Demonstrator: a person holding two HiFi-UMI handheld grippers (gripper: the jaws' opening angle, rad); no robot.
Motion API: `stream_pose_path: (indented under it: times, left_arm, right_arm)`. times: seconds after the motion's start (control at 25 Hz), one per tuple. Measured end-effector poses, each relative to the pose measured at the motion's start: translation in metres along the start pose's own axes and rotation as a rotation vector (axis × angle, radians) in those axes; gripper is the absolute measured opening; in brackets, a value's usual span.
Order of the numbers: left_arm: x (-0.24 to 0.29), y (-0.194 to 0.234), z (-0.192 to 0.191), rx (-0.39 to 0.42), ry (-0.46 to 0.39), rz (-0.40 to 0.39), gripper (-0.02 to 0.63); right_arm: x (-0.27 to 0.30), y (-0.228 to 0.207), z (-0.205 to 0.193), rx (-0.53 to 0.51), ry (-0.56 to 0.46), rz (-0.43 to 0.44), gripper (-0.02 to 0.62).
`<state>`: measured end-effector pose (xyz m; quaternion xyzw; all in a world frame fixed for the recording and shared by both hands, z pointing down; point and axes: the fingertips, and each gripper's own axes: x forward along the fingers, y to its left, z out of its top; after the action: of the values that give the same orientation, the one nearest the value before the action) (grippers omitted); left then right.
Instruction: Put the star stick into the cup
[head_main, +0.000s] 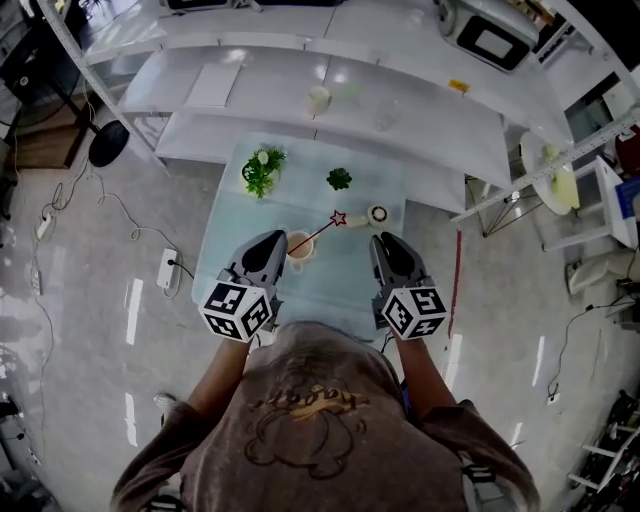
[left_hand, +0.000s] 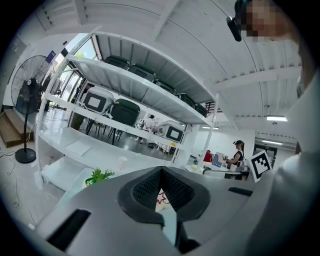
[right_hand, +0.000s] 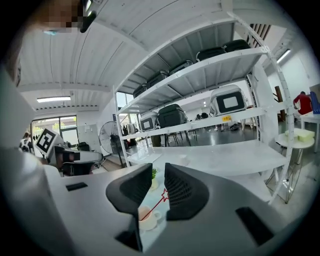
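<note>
Gaping narrowly, the right claw (right_hand: 158, 169) holds nothing; the left claw (left_hand: 161, 171) is closed, empty.

We are looking steeply down from the head onto the table (head_main: 330, 280). In both gripper views we are peering low along the jaws toward the shelves (left_hand: 135, 90). All three views are sharing the star stick (head_main: 320, 231).

Left gripper (head_main: 271, 241) jaws together, right gripper (head_main: 384, 243) jaws apart (both empty), side by side.

Glossy table (head_main: 340, 285); smooth cup (head_main: 300, 248)
</note>
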<state>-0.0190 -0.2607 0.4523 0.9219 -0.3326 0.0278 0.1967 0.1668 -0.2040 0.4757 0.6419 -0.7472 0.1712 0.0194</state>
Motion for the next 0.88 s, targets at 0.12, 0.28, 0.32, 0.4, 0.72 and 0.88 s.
stream_pose_path:
  times: [0.12,0.28,0.32,0.4,0.72,0.88]
  left_arm:
    - [0.001,-0.001,0.005,0.021,-0.006,-0.002,0.021]
    - [-0.003,0.003,0.007,0.053,-0.006,0.011,0.021]
    - [-0.005,0.004,0.007,0.056,-0.005,0.015,0.021]
    - [-0.009,0.008,0.007,0.058,-0.008,0.025,0.021]
    - [-0.013,0.021,0.002,0.062,-0.015,0.058,0.021]
    - [-0.011,0.019,0.002,0.068,-0.014,0.052,0.02]
  right_arm:
    - [-0.009,0.004,0.004,-0.002,-0.017,-0.013,0.05]
    - [-0.012,0.01,0.005,-0.001,-0.031,-0.02,0.014]
    - [-0.012,0.011,0.006,-0.006,-0.033,-0.021,0.011]
    - [-0.011,0.012,0.006,-0.01,-0.037,-0.025,0.002]
    - [-0.01,0.007,-0.006,-0.016,-0.037,-0.052,0.003]
    - [-0.009,0.008,-0.007,-0.014,-0.045,-0.053,0.002]
